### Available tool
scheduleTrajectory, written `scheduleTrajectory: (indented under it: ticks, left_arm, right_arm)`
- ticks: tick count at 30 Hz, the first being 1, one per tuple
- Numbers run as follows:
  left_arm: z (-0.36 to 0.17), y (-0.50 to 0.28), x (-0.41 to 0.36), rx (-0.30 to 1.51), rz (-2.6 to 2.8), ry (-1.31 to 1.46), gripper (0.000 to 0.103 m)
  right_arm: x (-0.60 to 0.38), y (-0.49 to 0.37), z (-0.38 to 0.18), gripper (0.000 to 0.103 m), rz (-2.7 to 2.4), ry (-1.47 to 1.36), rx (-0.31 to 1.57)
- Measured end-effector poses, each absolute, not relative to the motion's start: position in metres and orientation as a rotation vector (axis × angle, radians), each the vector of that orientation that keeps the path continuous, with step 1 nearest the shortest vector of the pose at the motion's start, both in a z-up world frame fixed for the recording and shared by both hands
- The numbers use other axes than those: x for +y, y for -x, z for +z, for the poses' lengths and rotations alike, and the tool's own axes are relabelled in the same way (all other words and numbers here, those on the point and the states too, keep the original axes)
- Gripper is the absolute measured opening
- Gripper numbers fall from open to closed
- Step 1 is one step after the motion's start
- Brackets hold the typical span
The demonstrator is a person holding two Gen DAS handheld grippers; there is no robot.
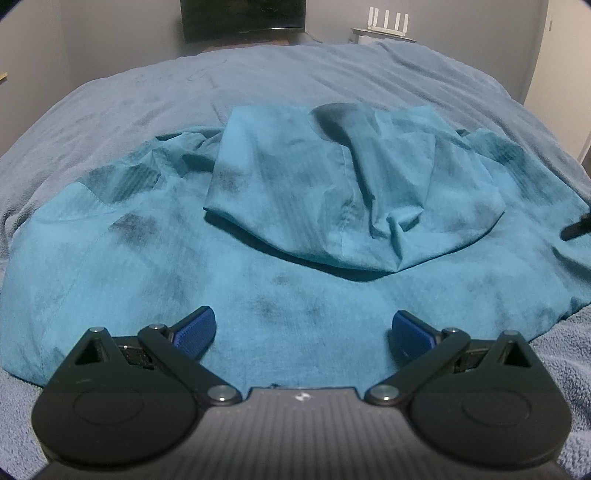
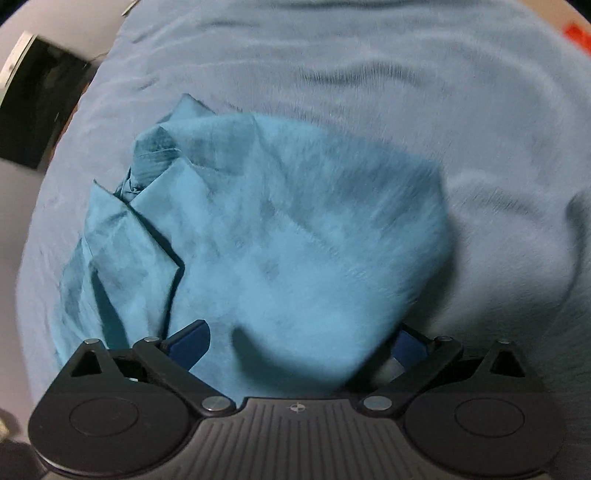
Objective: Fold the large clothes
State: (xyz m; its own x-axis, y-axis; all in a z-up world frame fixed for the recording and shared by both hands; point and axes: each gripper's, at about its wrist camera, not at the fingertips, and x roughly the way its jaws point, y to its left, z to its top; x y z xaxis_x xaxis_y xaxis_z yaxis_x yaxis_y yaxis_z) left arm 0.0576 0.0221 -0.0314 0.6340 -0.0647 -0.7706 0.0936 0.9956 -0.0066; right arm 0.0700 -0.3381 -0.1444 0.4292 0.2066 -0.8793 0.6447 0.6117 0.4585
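Left tool [image 1: 301, 332] and right tool [image 2: 295, 343], both wide, empty: teal garment [image 1: 295, 229] on bed [image 1: 258, 85], soft, light, floppy; grasp hem corners.

A bedroom in a home; a wide bed [image 1: 295, 74] under a soft grey-blue blanket fills the view; at its far end a dark television [image 1: 243, 14] hangs on a plain pale wall; far right, a white router [image 1: 388, 18] with upright antennas stands on a small white stand.
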Motion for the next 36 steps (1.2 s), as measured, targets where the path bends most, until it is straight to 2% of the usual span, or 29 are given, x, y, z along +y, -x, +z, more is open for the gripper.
scheduleTrajectory:
  ticks: [2, 5, 6, 7, 8, 10, 12, 14, 17, 23, 26, 27, 28, 32, 33, 34, 36]
  left_arm:
    - [-0.031, -0.057, 0.021, 0.878, -0.09, -0.041, 0.103]
    - [-0.03, -0.055, 0.023, 0.871, -0.093, -0.034, 0.103]
    - [-0.03, -0.055, 0.024, 0.87, -0.093, -0.028, 0.103]
    - [-0.03, -0.055, 0.025, 0.87, -0.094, -0.022, 0.103]
    - [-0.03, -0.055, 0.025, 0.871, -0.094, -0.017, 0.103]
    - [-0.031, -0.055, 0.024, 0.875, -0.091, -0.019, 0.103]
    - [-0.032, -0.055, 0.023, 0.88, -0.085, -0.027, 0.103]
    - [-0.034, -0.055, 0.022, 0.887, -0.081, -0.029, 0.103]
    - [-0.034, -0.055, 0.018, 0.891, -0.075, -0.035, 0.103]
    - [-0.033, -0.055, 0.01, 0.9, -0.064, -0.08, 0.103]
    - [-0.033, -0.057, 0.005, 0.906, -0.056, -0.112, 0.103]
    - [-0.033, -0.058, 0.004, 0.905, -0.055, -0.12, 0.103]
    - [-0.031, -0.058, 0.003, 0.895, -0.052, -0.126, 0.103]
    - [-0.011, -0.059, -0.007, 0.775, -0.084, -0.115, 0.103]
    - [-0.007, -0.063, -0.014, 0.755, -0.094, -0.133, 0.103]
    - [-0.006, -0.068, -0.023, 0.745, -0.1, -0.166, 0.103]
    - [-0.008, -0.081, -0.044, 0.732, -0.095, -0.25, 0.103]
  right_arm:
    - [-0.337, -0.073, -0.158, 0.099, -0.328, -0.997, 1.118]
    - [-0.343, -0.067, -0.168, 0.081, -0.377, -1.118, 1.002]
    - [-0.342, -0.064, -0.168, 0.067, -0.396, -1.131, 0.953]
    - [-0.341, -0.062, -0.166, 0.049, -0.396, -1.131, 0.923]
    - [-0.34, -0.06, -0.163, 0.041, -0.37, -1.14, 0.873]
    - [-0.337, -0.055, -0.158, 0.016, -0.327, -1.139, 0.805]
    - [-0.328, -0.045, -0.144, 0.009, -0.191, -1.109, 0.657]
    - [-0.313, -0.03, -0.124, 0.008, -0.034, -1.014, 0.51]
    - [-0.307, -0.018, -0.117, 0.008, 0.053, -1.02, 0.436]
    - [-0.316, -0.037, -0.137, 0.015, -0.015, -1.142, 0.505]
    - [-0.32, -0.055, -0.149, 0.034, -0.045, -1.198, 0.526]
    - [-0.322, -0.062, -0.156, 0.047, -0.075, -1.233, 0.536]
    - [-0.322, -0.067, -0.162, 0.053, -0.11, -1.261, 0.548]
    - [-0.327, -0.075, -0.18, 0.053, -0.164, -1.331, 0.558]
    - [-0.323, -0.074, -0.177, 0.046, -0.134, -1.321, 0.54]
    - [-0.321, -0.071, -0.174, 0.034, -0.107, -1.31, 0.524]
    - [-0.318, -0.064, -0.168, 0.021, -0.074, -1.283, 0.506]
